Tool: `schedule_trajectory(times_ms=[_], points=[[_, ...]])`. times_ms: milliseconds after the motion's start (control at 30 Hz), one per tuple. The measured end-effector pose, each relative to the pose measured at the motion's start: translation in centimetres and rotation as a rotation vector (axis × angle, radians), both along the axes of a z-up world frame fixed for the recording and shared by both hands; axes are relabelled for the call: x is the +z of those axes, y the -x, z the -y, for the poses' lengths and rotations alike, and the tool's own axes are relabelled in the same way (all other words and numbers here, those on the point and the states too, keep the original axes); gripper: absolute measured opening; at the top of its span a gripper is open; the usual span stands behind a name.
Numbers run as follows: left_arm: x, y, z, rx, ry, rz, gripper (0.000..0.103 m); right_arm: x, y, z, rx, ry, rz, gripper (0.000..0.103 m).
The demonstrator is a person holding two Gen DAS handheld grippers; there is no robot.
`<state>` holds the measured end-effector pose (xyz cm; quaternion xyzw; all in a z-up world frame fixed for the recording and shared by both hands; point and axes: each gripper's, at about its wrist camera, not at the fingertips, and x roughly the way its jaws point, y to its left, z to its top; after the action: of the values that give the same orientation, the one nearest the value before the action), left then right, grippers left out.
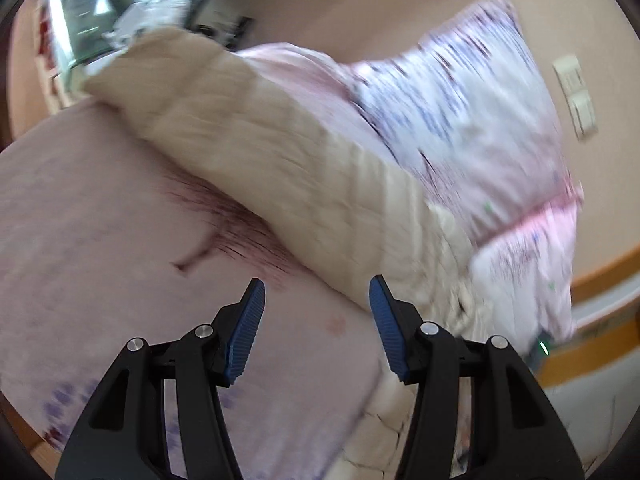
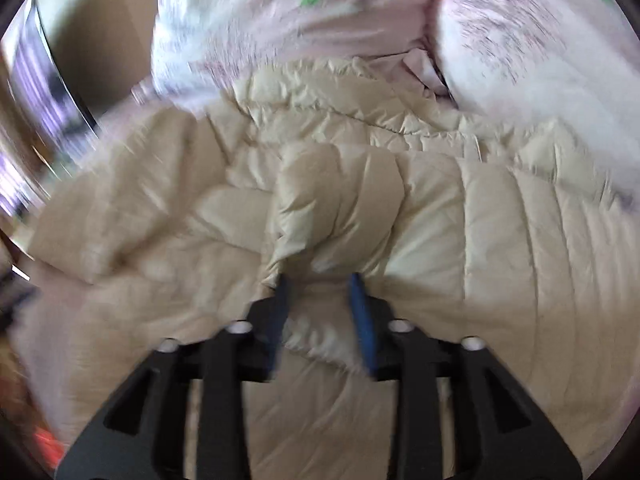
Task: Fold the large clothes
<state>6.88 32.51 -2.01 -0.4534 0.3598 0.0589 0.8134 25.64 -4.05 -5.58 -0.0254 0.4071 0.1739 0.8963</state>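
A cream quilted puffer jacket lies on a pink bed sheet, running from upper left to lower right in the left wrist view. My left gripper is open and empty, just above the sheet beside the jacket's edge. In the right wrist view the jacket fills the frame, spread and rumpled. My right gripper is shut on a bunched fold of the jacket, which bulges up ahead of the fingers. Both views are motion-blurred.
A floral pink and white pillow or duvet rests against the beige wall behind the jacket; it also shows in the right wrist view. A light switch is on the wall. A wooden bed frame edge runs at right.
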Motion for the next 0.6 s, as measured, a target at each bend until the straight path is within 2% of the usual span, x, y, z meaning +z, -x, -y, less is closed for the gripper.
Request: schedule_trajectory(times_ms=[33, 67, 267, 467, 567, 600], points=[[-0.3, 0.1, -0.8, 0.033, 0.015, 0.004, 0.054, 0.5, 0.4, 0.6, -0.003, -0.035, -0.002, 0.059], [-0.5, 0.1, -1.2, 0.055, 0.025, 0.006, 0.054, 1.3, 1.2, 1.6, -0.008, -0.075, 0.002, 0.06], [-2.2, -1.2, -3.8, 0.163, 0.111, 0.001, 0.054, 3.4, 4.6, 5.6, -0.008, -0.175, 0.004, 0.063], [-3.2, -1.4, -5.1, 0.234, 0.19, 0.012, 0.054, 2.9, 5.1, 7.8, -0.03, -0.206, -0.032, 0.063], [-3.4, -1.3, -5.9, 0.274, 0.216, 0.021, 0.044, 2.2, 5.0, 8.4, -0.037, -0.214, -0.047, 0.063], [-3.5, -1.2, -6.2, 0.288, 0.233, 0.023, 0.037, 2.0, 5.0, 8.6, -0.041, -0.217, -0.049, 0.063]])
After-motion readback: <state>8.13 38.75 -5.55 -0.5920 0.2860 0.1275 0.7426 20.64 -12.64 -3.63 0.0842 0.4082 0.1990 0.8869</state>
